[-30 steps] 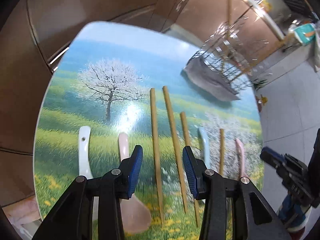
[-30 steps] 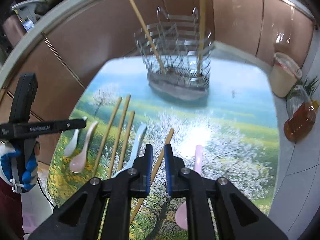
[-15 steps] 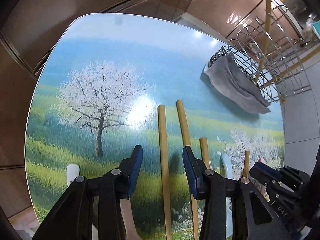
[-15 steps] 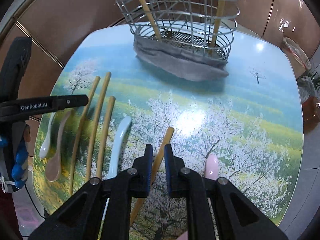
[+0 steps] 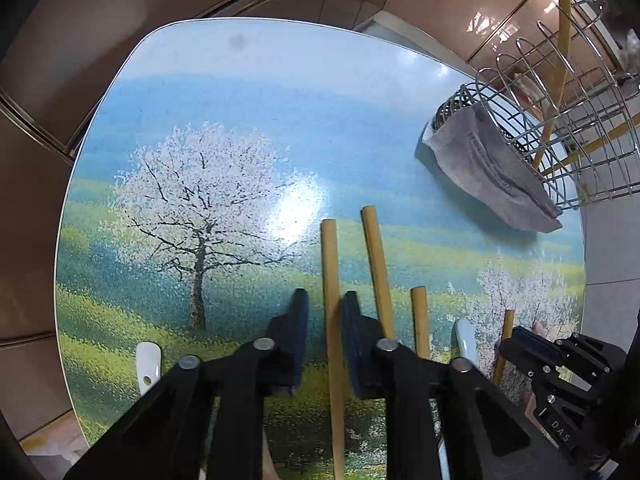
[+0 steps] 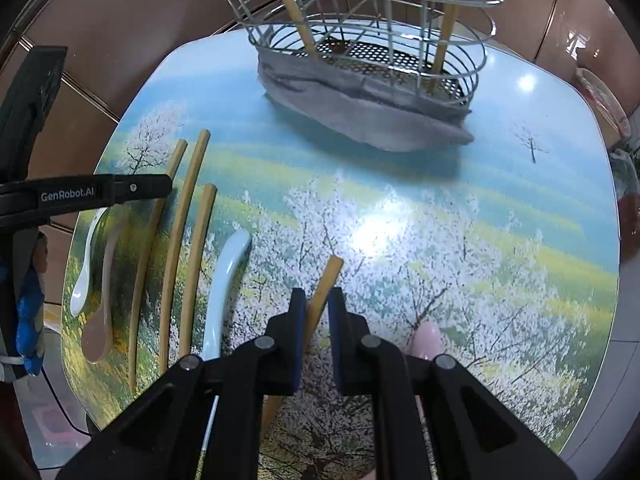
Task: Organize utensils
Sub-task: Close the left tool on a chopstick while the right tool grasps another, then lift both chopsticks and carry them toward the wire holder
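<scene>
Both grippers have come down closer to the table [image 5: 248, 92] than a second ago. The wire basket [image 6: 372, 20] stands at the far side on a gray cloth [image 6: 360, 108], with two sticks leaning in it. The left gripper [image 5: 324, 312] has just been closing, and now it pinches one chopstick [image 5: 330, 264] lying flat. The right gripper [image 6: 316, 312] is closed on another chopstick [image 6: 330, 276], well apart from the first. More sticks and spoons [image 6: 224, 292] lie between them.
</scene>
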`<state>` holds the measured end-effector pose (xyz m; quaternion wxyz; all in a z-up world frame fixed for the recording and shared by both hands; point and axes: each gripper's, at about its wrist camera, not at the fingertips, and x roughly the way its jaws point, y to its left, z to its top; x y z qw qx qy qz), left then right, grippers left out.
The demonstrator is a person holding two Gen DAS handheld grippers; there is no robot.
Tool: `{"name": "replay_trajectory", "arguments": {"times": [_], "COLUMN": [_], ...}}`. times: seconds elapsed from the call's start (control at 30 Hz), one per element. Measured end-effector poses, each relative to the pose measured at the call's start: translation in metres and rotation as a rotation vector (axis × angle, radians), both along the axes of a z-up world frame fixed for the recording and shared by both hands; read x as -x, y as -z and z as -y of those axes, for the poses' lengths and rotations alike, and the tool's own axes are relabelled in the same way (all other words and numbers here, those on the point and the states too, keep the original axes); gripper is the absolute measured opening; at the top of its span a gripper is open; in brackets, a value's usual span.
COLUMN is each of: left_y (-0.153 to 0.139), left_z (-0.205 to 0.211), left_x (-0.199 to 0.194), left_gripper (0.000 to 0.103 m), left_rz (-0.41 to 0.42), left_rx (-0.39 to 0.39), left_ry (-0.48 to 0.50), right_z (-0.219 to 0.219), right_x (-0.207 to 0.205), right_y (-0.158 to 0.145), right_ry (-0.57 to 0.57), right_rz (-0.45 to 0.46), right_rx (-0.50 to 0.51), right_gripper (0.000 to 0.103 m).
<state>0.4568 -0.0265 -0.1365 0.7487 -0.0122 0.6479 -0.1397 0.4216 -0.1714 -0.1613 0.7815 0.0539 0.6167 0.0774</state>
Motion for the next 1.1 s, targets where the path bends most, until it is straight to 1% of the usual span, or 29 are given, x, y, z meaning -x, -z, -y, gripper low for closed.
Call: {"name": "replay_trajectory", "arguments": {"times": [0.13, 0.23, 0.3, 0.53, 0.7, 0.8, 0.93, 1.0, 1.1], "left_y": [0.002, 0.002, 0.003, 0.006, 0.006, 0.007, 0.009, 0.007, -0.005], "left_z": [-0.011, -0.008, -0.008, 0.018, 0.026, 0.031, 0.023, 0.019, 0.011], "left_x": [-0.005, -0.007, -0.009, -0.006, 0.000, 0.005, 0.012, 0.016, 0.024], "left_gripper": [0.007, 0.007, 0.007, 0.007, 0.007, 0.006, 0.006, 0.006, 0.006], "left_rz": [-0.007, -0.005, -0.015, -0.010, -0.011, -0.005, -0.003, 0.017, 0.058], "left_rx": [0.020, -0.008, -0.011, -0.023, -0.015, -0.001, 0.061, 0.072, 0.116], "left_ry": [0.003, 0.015, 0.014, 0.003, 0.001, -0.014, -0.074, -0.098, -0.124], "right_z": [-0.010, -0.023, -0.027, -0.029, -0.025, -0.017, -0.007, -0.005, -0.003], "right_x": [-0.009, -0.022, -0.027, -0.037, -0.034, -0.032, -0.027, -0.021, -0.013], "right_y": [0.003, 0.009, 0.010, 0.012, 0.012, 0.011, 0.007, 0.002, -0.010], "right_ry": [-0.058, -0.083, -0.091, -0.102, -0.117, -0.120, -0.104, -0.104, -0.105], "right_rz": [-0.016, -0.032, -0.044, -0.046, -0.040, -0.033, -0.013, 0.005, 0.045], "right_rx": [0.031, 0.045, 0.047, 0.039, 0.037, 0.030, 0.022, 0.012, -0.003], "right_gripper": [0.011, 0.012, 0.012, 0.012, 0.011, 0.011, 0.008, 0.006, 0.006]}}
